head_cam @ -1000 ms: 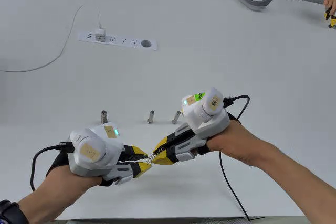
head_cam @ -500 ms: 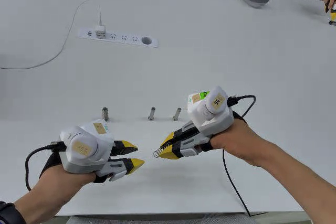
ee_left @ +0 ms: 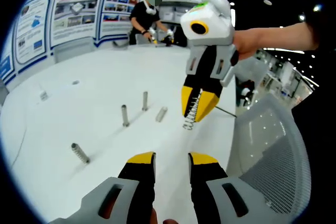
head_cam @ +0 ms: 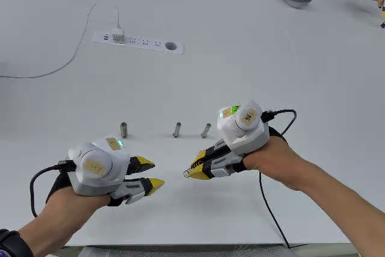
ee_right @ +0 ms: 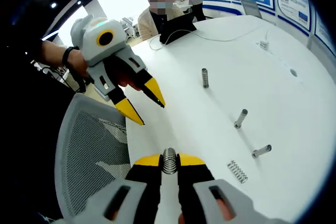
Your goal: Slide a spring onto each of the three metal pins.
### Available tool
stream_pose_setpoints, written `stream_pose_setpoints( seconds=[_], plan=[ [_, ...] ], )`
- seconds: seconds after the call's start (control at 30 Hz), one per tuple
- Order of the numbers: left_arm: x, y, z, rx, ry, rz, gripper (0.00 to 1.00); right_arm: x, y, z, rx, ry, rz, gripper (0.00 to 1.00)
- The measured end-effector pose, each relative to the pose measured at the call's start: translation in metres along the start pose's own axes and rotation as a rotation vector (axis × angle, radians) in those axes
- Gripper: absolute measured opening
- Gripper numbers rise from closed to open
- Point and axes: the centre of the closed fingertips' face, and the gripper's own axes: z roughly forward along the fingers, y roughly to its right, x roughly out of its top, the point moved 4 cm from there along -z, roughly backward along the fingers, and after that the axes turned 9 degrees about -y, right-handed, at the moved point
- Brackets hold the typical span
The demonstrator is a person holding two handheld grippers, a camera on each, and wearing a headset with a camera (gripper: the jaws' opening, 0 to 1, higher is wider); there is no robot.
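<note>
The white workbench (head_cam: 252, 40) lies under both tools. The left gripper (ee_left: 171, 157) has its jaws moderately apart and empty. The right gripper (head_cam: 197, 168) pinches a spring (ee_right: 168, 159) at its tips. Ahead and right of the right jaws stands the sprung pin (ee_right: 205, 77), which I judge done. The middle pin (ee_right: 240, 118) and the leaning pin (ee_right: 261, 151) are bare, so two are left. A loose spring (ee_right: 237, 171) lies closest.

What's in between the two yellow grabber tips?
Nothing but bare white table, in the head view. The right gripper pinches a spring at its tip; the left gripper is open.
</note>
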Motion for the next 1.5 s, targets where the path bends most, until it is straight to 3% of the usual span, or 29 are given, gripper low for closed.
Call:
stream_pose_setpoints(
  seconds=[0.27,0.57,1.5],
  plan=[
    [-0.007,-0.013,-0.002,0.046,-0.009,-0.043,0.28,-0.002,0.017,0.001,-0.053,-0.021,0.019,0.12],
    [-0.011,-0.021,-0.005,0.072,-0.012,-0.067,0.34,-0.001,0.029,0.003,-0.072,-0.041,0.040,0.12],
    [-0.011,-0.055,-0.022,0.155,0.028,-0.134,0.50,0.030,0.080,-0.003,-0.155,-0.085,0.039,0.12]
  ],
)
